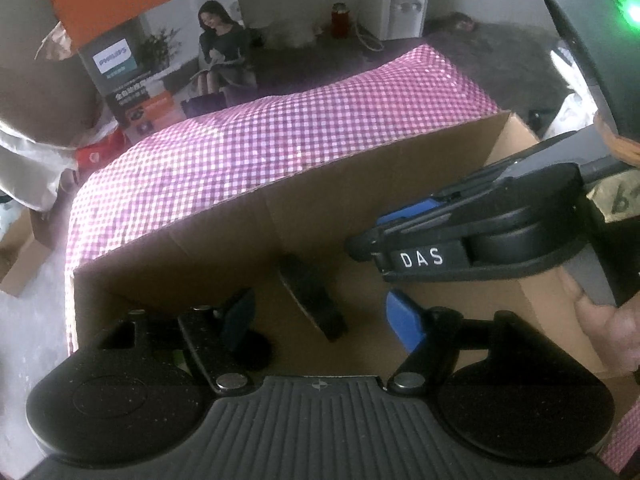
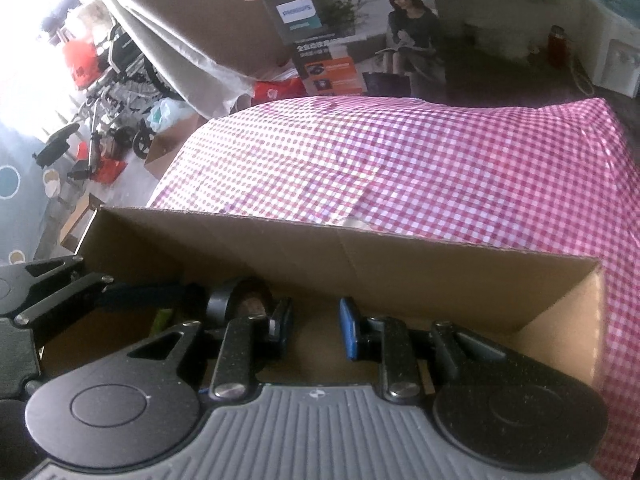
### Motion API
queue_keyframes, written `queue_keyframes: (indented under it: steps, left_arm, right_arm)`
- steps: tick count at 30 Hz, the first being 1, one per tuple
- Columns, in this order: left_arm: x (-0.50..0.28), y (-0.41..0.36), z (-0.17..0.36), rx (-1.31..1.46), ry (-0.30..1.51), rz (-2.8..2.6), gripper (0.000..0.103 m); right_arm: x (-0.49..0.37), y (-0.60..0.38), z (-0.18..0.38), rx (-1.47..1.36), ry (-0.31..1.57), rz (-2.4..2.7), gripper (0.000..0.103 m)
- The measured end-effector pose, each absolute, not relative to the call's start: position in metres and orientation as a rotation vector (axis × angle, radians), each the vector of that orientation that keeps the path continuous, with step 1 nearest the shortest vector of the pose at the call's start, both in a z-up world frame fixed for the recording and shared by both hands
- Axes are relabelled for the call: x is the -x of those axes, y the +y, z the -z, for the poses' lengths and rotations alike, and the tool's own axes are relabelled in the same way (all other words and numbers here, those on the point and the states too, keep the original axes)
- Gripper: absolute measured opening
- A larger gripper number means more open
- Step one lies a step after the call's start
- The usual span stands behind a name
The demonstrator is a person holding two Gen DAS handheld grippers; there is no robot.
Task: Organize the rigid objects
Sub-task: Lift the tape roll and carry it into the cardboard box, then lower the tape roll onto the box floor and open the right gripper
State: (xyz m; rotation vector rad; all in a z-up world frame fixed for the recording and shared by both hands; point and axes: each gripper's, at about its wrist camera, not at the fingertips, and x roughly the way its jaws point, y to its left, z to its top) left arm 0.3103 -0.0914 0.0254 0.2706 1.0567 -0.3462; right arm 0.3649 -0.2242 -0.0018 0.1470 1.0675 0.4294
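- Left gripper (image 1: 320,316): jaws apart over the black block (image 1: 312,300) on the cardboard box (image 1: 320,200) floor.
- Right gripper (image 2: 314,330): closed, empty.
- Block: seemingly stiff, light; best gripped across its narrow sides.

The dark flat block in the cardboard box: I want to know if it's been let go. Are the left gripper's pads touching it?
Apart. In the left wrist view the block lies on the box floor between the left gripper's spread fingers, cardboard showing either side.

Pink checked tablecloth (image 2: 440,168), bright window-lit floor (image 2: 24,184)
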Motion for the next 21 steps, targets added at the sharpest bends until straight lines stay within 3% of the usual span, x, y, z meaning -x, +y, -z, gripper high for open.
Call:
queue_keyframes:
  steps: [16,17,20,21]
  left_arm:
    - [-0.256,-0.068,-0.082,-0.212,0.874,0.314,0.078]
    - [-0.249,-0.063,-0.087,-0.195,0.853,0.308,0.079]
    - [-0.225,-0.046,-0.098,-0.125,0.798,0.283,0.081]
    - [-0.217,-0.041,-0.099,-0.103,0.783,0.272,0.081]
  right_arm:
    - [-0.34,-0.244,-0.027,-0.262,1.017,-0.479,0.028]
    - [-0.338,-0.242,-0.029,-0.263,1.014,-0.49,0.031]
    - [-0.332,-0.234,-0.034,-0.255,1.008,-0.518,0.052]
    - [-0.33,-0.229,-0.035,-0.241,1.004,-0.528,0.052]
